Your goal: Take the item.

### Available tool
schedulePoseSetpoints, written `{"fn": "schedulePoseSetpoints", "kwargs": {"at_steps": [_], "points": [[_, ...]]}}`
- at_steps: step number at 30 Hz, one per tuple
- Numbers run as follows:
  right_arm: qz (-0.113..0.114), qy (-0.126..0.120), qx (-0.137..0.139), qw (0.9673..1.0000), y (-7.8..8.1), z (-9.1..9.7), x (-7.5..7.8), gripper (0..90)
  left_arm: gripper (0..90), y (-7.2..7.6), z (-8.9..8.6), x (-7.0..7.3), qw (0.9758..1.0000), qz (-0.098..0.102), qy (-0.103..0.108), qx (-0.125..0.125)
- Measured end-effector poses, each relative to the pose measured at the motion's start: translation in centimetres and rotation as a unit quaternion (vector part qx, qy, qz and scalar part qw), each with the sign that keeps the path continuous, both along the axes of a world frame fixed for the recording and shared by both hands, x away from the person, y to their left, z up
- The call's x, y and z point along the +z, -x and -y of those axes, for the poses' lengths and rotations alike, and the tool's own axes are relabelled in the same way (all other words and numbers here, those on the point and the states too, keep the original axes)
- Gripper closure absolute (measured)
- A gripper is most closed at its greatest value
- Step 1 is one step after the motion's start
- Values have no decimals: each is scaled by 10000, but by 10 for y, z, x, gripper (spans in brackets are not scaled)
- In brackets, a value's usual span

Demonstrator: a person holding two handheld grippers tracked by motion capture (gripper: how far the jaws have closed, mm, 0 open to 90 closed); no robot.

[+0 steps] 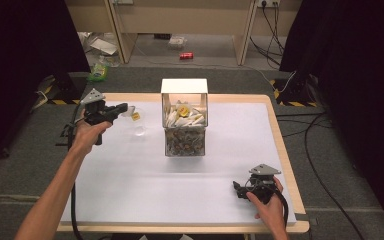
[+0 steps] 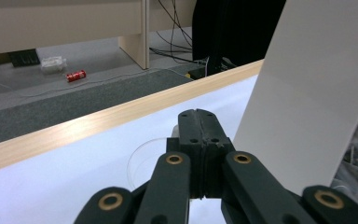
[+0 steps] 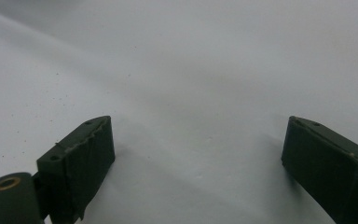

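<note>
Your left tool point(image 1: 121, 108) has its jaws pressed together on a string whose small yellow tag point(image 1: 136, 116) dangles beside a clear glass cup point(image 2: 144, 158), left of the clear box of tea bags with its white lid raised point(image 1: 184, 131) at mid-desk. Your right tool point(image 1: 237, 189), jaws spread wide and holding nothing, hovers low over the white desk point(image 3: 191, 70) near its front right corner.

Grey carpet point(image 1: 220, 80), black curtains point(image 1: 20, 50), wood desk point(image 1: 180, 20)
</note>
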State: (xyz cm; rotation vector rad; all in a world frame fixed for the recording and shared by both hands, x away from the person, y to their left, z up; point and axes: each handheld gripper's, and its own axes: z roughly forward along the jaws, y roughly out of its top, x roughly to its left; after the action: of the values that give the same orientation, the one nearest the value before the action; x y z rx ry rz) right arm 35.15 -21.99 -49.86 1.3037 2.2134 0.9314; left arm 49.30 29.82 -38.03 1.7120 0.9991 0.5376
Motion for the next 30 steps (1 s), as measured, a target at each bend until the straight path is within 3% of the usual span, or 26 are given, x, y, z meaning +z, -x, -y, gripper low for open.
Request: {"fn": "schedulePoseSetpoints", "kwargs": {"at_steps": [8, 24, 30], "points": [[1, 1, 1, 10000, 0, 0, 0, 100, 893, -7, 3, -13, 9999, -137, -80, 32], [4, 3, 5, 10000, 0, 0, 0, 100, 893, -16, 9, -23, 9997, -165, -139, 62], [11, 2, 5, 10000, 0, 0, 0, 100, 891, -21, 11, -31, 9993, -293, -218, 116]]}}
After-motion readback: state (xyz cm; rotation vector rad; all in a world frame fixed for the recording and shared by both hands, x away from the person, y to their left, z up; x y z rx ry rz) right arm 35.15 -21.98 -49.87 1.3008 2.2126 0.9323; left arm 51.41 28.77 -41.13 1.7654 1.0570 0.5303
